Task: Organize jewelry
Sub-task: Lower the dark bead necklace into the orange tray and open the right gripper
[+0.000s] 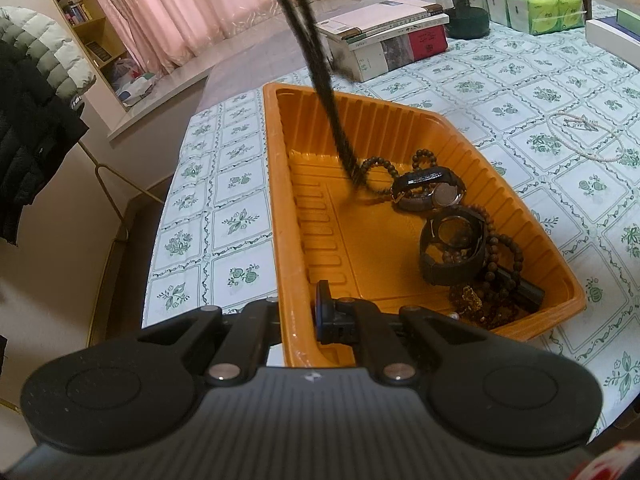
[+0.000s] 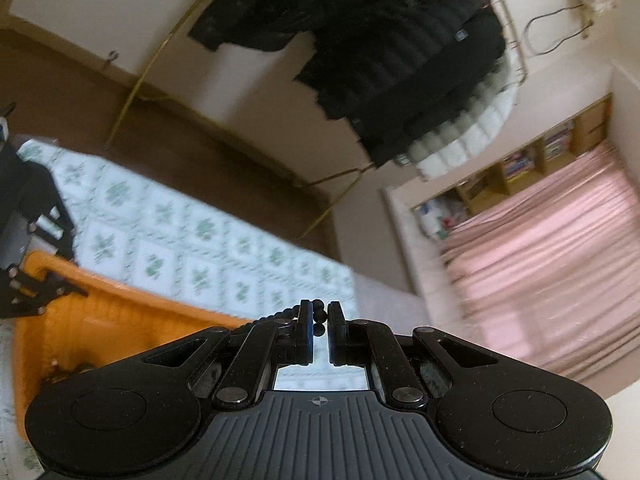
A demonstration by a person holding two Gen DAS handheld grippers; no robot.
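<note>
Beads (image 2: 319,322) are hanging pinched between my right jaws (image 2: 319,330), a dark string trailing off to the left over the tray (image 2: 132,312). From my left view, that bead string (image 1: 320,76) is dangling down, blurred, with its lower end lying in the orange tray (image 1: 280,184). My left jaws (image 1: 298,312) are pressing together on the tray's near wall, one finger (image 1: 322,312) inside it and the other outside. Two watches, one (image 1: 432,190) beyond the other (image 1: 452,248), are lying in the tray's right end, tangled with more brown beads (image 1: 504,252). I am seeing a pearl necklace (image 1: 588,136) lying apart on the bench (image 1: 240,216), to the tray's right. Books (image 1: 388,40) and tissue packs (image 1: 536,4) are sitting at the far end.
</note>
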